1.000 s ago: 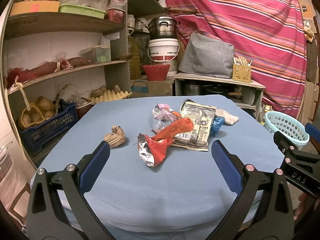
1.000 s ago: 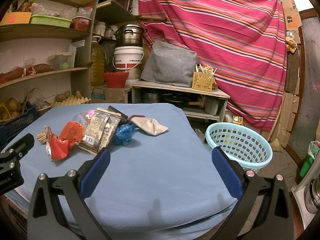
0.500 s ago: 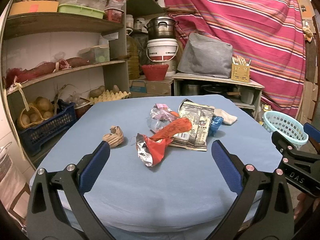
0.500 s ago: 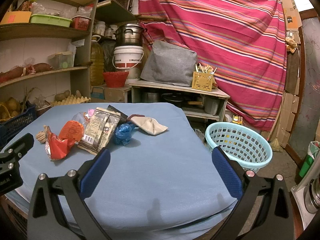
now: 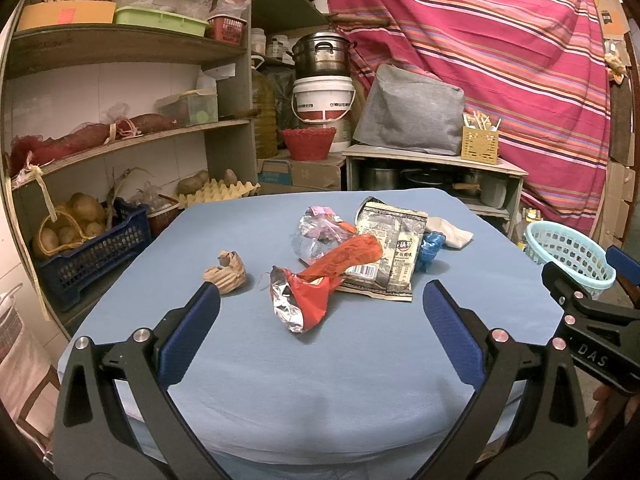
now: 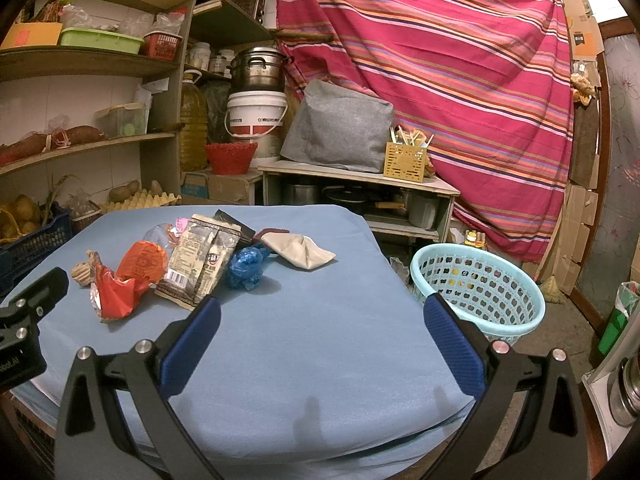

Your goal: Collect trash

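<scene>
Trash lies in a loose pile on the blue-covered table (image 5: 320,380): a red foil wrapper (image 5: 320,284) (image 6: 124,280), a grey snack bag (image 5: 386,248) (image 6: 200,256), a clear pink-printed wrapper (image 5: 320,228), a crumpled blue wad (image 5: 430,246) (image 6: 244,266), a beige folded piece (image 6: 300,250) and a brown paper ball (image 5: 226,272). My left gripper (image 5: 320,312) hovers open just short of the red wrapper. My right gripper (image 6: 320,320) is open over bare cloth, right of the pile. A light blue basket (image 6: 480,288) (image 5: 568,256) stands on the floor beside the table.
Shelves (image 5: 120,136) with potatoes, an egg tray and boxes rise at the left. Behind the table are a low cabinet (image 6: 360,180) with a grey bag, a white bucket (image 6: 256,116) and a striped red cloth (image 6: 440,60). The right gripper's body (image 5: 592,328) shows in the left view.
The left gripper has drifted slightly, and the pile sits a little lower and nearer in its view. The right view is almost unchanged. Both grippers stay open.
</scene>
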Demonstrator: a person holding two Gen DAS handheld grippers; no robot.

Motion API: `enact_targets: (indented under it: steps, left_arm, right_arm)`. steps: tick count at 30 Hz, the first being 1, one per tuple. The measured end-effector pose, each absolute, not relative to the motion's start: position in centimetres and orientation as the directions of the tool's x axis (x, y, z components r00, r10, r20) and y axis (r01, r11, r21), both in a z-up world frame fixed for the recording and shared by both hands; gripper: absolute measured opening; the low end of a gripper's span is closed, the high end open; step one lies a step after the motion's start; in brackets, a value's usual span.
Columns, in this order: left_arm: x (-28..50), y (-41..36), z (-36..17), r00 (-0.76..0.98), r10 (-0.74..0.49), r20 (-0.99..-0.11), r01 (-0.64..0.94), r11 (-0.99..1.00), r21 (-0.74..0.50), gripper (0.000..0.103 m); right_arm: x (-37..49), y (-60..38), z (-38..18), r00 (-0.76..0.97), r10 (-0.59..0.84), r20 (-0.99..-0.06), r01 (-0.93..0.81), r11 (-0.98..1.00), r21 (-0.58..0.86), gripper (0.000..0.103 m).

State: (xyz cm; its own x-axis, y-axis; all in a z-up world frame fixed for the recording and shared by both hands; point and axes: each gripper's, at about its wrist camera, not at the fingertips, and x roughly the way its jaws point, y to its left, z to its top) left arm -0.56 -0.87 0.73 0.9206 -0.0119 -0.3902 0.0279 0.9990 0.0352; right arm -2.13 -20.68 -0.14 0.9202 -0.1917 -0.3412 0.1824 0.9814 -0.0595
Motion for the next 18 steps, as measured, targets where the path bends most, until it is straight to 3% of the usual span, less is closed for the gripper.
enact_targets:
  steps: [18]
  left_arm:
    - [-0.91,-1.18,0.98,0.918,-0.013,-0.396,0.027,0.999,0.032,0.098]
  right_arm:
    - [-2.15,-20.66,0.1,0.92,-0.193,-0.342,0.184,0.981,-0.058,0.099]
